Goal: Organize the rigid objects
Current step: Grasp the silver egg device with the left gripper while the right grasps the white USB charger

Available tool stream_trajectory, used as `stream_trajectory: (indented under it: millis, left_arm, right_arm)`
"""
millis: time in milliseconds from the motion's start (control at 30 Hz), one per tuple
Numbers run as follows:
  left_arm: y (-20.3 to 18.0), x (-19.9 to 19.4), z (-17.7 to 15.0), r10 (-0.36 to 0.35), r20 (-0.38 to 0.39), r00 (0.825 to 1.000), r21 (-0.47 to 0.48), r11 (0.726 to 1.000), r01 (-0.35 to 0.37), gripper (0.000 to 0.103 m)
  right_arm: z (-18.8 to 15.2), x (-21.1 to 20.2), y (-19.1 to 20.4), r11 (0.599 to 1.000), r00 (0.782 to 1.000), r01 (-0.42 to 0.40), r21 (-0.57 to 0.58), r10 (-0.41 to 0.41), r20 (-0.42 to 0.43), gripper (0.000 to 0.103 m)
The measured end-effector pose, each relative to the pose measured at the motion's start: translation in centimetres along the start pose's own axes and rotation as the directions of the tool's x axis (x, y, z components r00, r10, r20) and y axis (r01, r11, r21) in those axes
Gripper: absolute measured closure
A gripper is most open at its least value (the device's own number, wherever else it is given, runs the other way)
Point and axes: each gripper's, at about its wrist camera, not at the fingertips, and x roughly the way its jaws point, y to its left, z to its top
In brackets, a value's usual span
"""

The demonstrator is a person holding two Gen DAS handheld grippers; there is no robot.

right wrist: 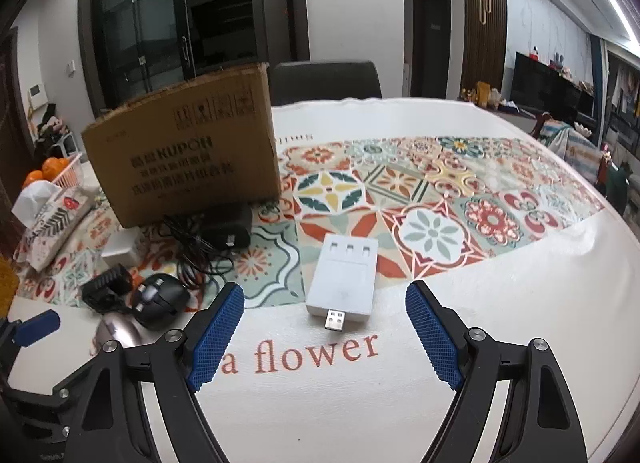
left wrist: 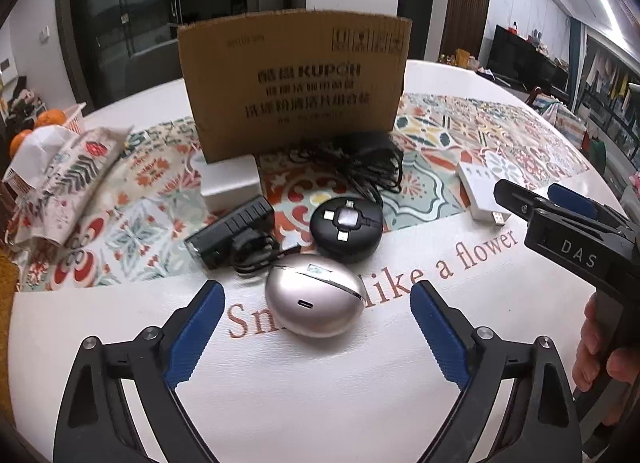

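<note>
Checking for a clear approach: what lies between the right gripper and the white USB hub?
Only bare tablecloth between right gripper and white USB hub, per the right wrist view.

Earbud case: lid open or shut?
Shut. The silver earbud case lies on the table, lid seam closed all along, nothing gaping.

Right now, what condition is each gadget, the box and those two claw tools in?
Left gripper: jaws open, nothing held.
Right gripper: jaws open, nothing held.
Silver egg-shaped case: lid shut, lying on the table.
White USB hub: unplugged, lying flat.
Round black cable reel: lying flat, connectors tucked in.
Black adapter: lying down, cord bundled.
Cardboard box: standing upright.
</note>
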Motion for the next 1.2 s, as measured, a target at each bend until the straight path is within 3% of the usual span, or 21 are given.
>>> stream_trajectory:
  millis: [767,900,1067,1200]
  left_arm:
    - [0.2,4.5,0.6,-0.025,-0.111,0.993,-0.021,1.000,0.023,0.026]
    - [0.2,4.9,0.8,-0.014,-0.123,0.992,-0.024,1.000,0.011,0.036]
    - [0.4,4.9,0.8,-0.015,-0.113,0.993,-0.035,0.999,0.012,0.042]
    - [0.5,4.9,0.7,-0.018,-0.099,0.995,-0.038,0.999,0.014,0.042]
  right_arm:
    - [0.6,5.7,-0.5,1.000,0.997,0.020,-0.002,-0.020,-0.072,0.019]
    - [0.9,6.9,-0.7,0.999,0.995,0.036,0.008,-0.035,-0.093,0.021]
    - [1.2,8.0,-0.5,0.999,0.991,0.032,0.015,-0.030,-0.131,0.025]
    - [1.0,8.6,-0.2,1.000,0.986,0.019,0.008,-0.018,-0.163,0.045]
